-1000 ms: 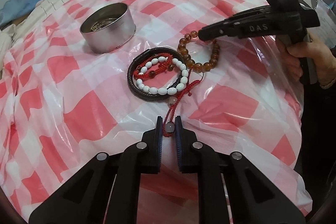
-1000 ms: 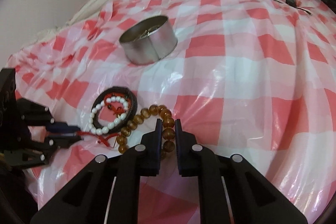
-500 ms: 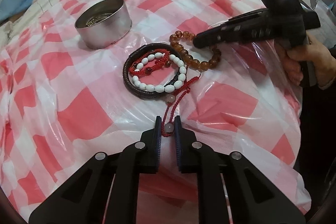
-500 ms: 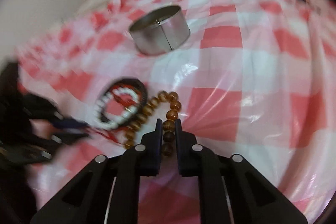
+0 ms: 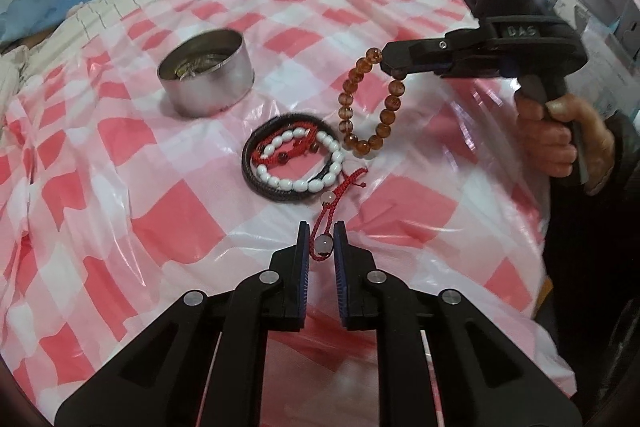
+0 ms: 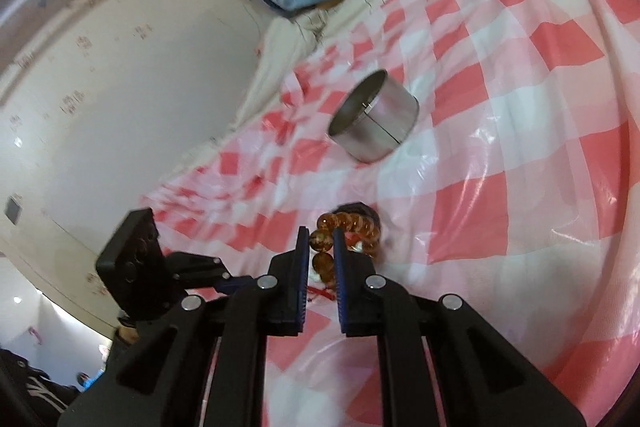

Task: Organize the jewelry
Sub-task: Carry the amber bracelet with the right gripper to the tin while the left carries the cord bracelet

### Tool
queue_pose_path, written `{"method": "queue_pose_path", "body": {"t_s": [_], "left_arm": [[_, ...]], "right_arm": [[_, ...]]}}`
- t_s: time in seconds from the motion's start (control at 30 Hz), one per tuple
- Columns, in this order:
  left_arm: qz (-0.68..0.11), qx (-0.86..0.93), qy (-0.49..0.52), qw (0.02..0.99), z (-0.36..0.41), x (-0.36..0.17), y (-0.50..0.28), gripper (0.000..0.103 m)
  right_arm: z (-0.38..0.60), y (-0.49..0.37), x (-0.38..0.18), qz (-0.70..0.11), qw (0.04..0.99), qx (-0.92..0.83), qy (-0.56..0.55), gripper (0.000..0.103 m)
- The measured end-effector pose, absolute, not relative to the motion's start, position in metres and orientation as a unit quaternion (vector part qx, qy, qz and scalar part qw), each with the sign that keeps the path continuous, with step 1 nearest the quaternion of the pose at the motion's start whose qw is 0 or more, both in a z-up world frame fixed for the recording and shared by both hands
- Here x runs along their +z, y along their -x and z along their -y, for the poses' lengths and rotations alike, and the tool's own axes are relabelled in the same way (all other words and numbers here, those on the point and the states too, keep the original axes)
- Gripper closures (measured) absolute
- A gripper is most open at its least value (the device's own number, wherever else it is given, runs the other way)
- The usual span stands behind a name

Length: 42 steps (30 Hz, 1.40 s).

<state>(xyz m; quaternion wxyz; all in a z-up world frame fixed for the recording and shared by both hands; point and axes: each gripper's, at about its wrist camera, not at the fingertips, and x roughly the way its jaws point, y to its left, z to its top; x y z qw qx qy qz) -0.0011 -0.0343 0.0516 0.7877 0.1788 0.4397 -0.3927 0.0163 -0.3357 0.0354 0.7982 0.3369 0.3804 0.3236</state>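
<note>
left wrist cam: my right gripper (image 5: pixel 394 61) is clamped on the amber bead bracelet (image 5: pixel 370 103), which hangs clear of the checked plastic cloth (image 5: pixel 120 195), near the metal tin (image 5: pixel 206 73). tin already has some metal bits inside, can't id them. my left gripper (image 5: pixel 322 245) pinches the red cord w/ pale bead (image 5: pixel 325 243). still on the cloth: white bead bracelet (image 5: pixel 304 163), dark leather band (image 5: pixel 256 173). so early on, most pieces left. vs 1 s ago: amber one lay flat beside the pile, now it's lifted; left grip unchanged.

Checked plastic cloth (image 5: pixel 168 227); on it tin (image 5: pixel 206 73), stacked bracelets (image 5: pixel 294 159).
</note>
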Motion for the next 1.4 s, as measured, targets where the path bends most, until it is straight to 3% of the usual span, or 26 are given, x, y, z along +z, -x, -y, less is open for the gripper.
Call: {"method": "queue_pose_path", "body": {"t_s": [1.4], "left_arm": [[-0.388,-0.334,-0.126,0.850,0.041,0.064,-0.021,0.092]], "right_arm": [[0.342,-0.019,0.039,-0.337,0.771,0.359,-0.403,0.090]]}}
